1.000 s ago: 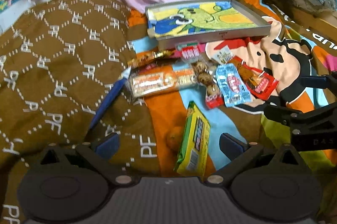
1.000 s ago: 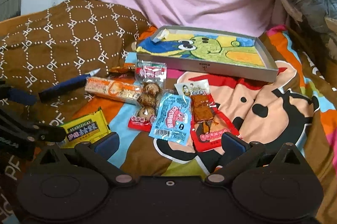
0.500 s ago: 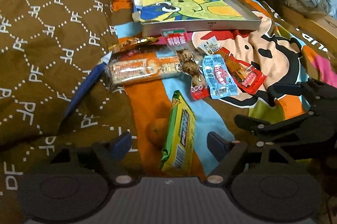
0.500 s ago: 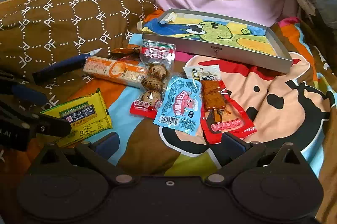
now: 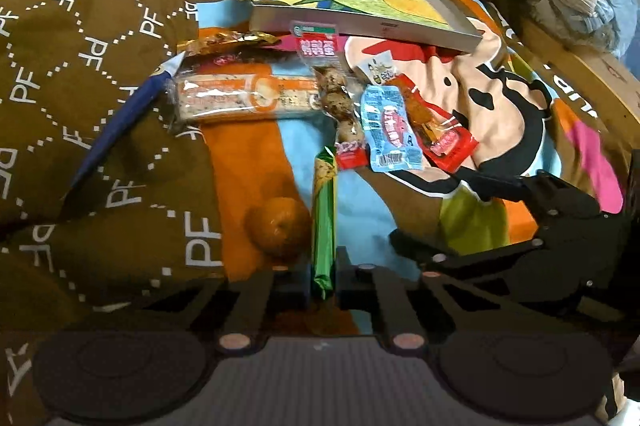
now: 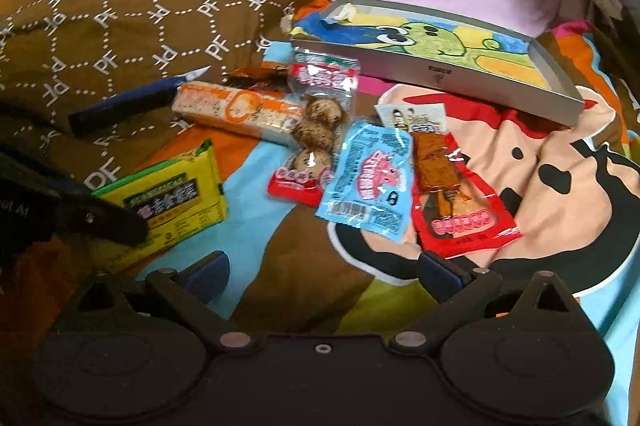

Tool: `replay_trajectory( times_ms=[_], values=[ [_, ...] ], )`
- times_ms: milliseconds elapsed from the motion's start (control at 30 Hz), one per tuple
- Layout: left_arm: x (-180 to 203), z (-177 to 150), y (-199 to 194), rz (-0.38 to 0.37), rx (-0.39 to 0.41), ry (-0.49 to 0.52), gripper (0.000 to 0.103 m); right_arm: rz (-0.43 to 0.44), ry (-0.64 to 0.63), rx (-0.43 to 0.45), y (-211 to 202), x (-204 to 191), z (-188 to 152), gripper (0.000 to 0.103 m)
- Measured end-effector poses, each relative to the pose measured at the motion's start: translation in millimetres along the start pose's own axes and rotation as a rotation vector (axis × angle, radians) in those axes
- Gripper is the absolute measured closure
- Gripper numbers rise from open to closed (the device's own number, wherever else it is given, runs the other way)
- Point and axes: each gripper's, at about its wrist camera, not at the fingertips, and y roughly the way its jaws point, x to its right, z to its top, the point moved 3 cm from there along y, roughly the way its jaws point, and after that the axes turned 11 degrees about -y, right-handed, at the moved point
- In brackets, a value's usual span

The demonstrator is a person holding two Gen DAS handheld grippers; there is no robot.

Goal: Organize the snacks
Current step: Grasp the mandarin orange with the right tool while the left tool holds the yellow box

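Left claw (image 5: pixel 323 276) of mine clenched on the yellow-green snack packet (image 5: pixel 325 222), seen edge-on, extending forward between my fingers.

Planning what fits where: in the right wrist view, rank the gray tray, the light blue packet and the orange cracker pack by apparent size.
1. Gray tray, clearly largest though farthest.
2. Orange cracker pack and light blue packet look alike; the packet lies nearer the camera, so no ranking between them.

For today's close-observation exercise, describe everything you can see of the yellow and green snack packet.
The yellow and green snack packet is a flat, glossy foil pouch: yellow face with a dark label band of printed characters, green crimped edges. It stands on edge, tilted, clamped at its near end by the left gripper. A mandarin orange sits beside it on the colourful bedsheet.
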Motion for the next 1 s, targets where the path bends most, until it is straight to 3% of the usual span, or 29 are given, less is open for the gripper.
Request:
replay_trajectory(
  times_ms=[267,700,1000],
  values=[
    [-3,6,-10,0.0,0.051,-0.053,0.092,0.046,0.001,0.009,0,-10,1,0.012],
    [-32,23,-34,0.071,0.2,-0.198,0.092,0.246,-0.048,0.021,22,-45,31,0.021],
    [-54,27,-28,0.155,0.206,-0.269,0.092,0.369,-0.035,0.008,46,-58,55,0.043]
  ],
)
